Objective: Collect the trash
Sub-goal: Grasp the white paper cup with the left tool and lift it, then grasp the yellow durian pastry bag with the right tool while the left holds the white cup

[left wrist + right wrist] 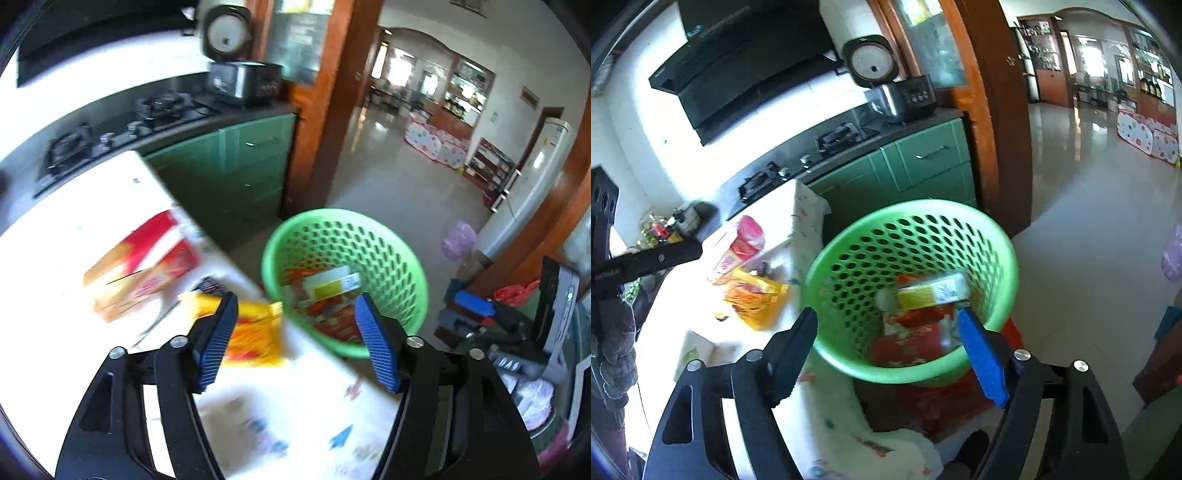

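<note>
A green perforated basket (399, 266) (849, 254) stands beside the white table's edge and holds red wrappers and a yellow-white box (332, 284) (934, 293). A yellow snack packet (258, 332) (757, 299) lies on the table (55, 258) near that edge. Red and orange boxes (144, 266) (738, 251) lie further back. My left gripper (295, 310) is open and empty, over the table edge above the yellow packet. My right gripper (886, 325) is open and empty, just above the basket's near rim.
A green cabinet (236, 166) with a gas hob (147, 114) and a rice cooker (240, 81) stands behind the table. A wooden door frame (343, 92) opens onto a tiled room. Cluttered items (498, 314) lie right of the basket. A gloved hand (613, 350) holds the left gripper.
</note>
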A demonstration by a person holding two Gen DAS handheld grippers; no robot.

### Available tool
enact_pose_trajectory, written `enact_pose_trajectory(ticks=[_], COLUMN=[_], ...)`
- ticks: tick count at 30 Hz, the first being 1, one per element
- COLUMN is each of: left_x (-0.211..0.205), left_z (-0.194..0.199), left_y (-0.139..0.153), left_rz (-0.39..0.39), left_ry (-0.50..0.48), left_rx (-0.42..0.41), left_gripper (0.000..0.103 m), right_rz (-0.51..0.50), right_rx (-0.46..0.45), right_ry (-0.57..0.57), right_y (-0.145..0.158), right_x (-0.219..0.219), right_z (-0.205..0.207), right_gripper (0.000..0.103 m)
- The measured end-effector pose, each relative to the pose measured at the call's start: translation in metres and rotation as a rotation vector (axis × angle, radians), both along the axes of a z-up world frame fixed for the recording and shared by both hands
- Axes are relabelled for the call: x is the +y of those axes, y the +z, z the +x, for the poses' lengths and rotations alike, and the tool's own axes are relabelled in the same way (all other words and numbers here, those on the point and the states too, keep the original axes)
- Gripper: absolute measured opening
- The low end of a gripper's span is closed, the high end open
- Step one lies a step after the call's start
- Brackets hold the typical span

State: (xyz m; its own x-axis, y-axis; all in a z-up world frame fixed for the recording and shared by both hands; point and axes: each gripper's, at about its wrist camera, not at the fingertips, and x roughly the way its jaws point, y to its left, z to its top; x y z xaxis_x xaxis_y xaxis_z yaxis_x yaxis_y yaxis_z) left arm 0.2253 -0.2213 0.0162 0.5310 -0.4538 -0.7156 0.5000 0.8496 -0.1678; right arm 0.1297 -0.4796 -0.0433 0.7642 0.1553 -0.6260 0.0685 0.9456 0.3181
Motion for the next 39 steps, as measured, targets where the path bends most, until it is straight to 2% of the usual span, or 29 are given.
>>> enact_pose_trajectory(ticks=[5, 12, 20, 33, 37, 39], left_x=[0.06, 0.107, 0.109, 0.101, 0.101, 0.105], left_z=[-0.014, -0.028, -0.023, -0.01, -0.012, -0.013], left_y=[0.002, -0.026, -0.075, -0.109, -0.111, -0.109], left_rz=[-0.02, 0.02, 0.059, 0.071, 0.046, 0.033], left_ry=[0.081, 0.159, 0.195, 0.233, 0.211, 0.217], left_rx=[-0.007, 0.036, 0.141, 0.227, 0.235, 0.228], left_gripper=[0.076, 0.083, 0.086, 0.086, 0.07, 0.068], right_rz=[0.005, 0.007, 0.002, -0.002, -0.016, -0.02], right_rx=[-0.026, -0.039, -0.037, 0.003, 0.011, 0.014], right_ry=[0.039, 0.101, 0.143, 0.164, 0.18, 0.188], right_y=[0.011, 0.019, 0.023, 0.01, 0.008, 0.007], right_x=[0.029, 0.068, 0.094, 0.102, 0.106, 0.108], right_z=[-0.007, -0.008, -0.005, 0.001, 0.004, 0.005], right_gripper=[0.081, 0.084, 0.084, 0.085, 0.085, 0.085])
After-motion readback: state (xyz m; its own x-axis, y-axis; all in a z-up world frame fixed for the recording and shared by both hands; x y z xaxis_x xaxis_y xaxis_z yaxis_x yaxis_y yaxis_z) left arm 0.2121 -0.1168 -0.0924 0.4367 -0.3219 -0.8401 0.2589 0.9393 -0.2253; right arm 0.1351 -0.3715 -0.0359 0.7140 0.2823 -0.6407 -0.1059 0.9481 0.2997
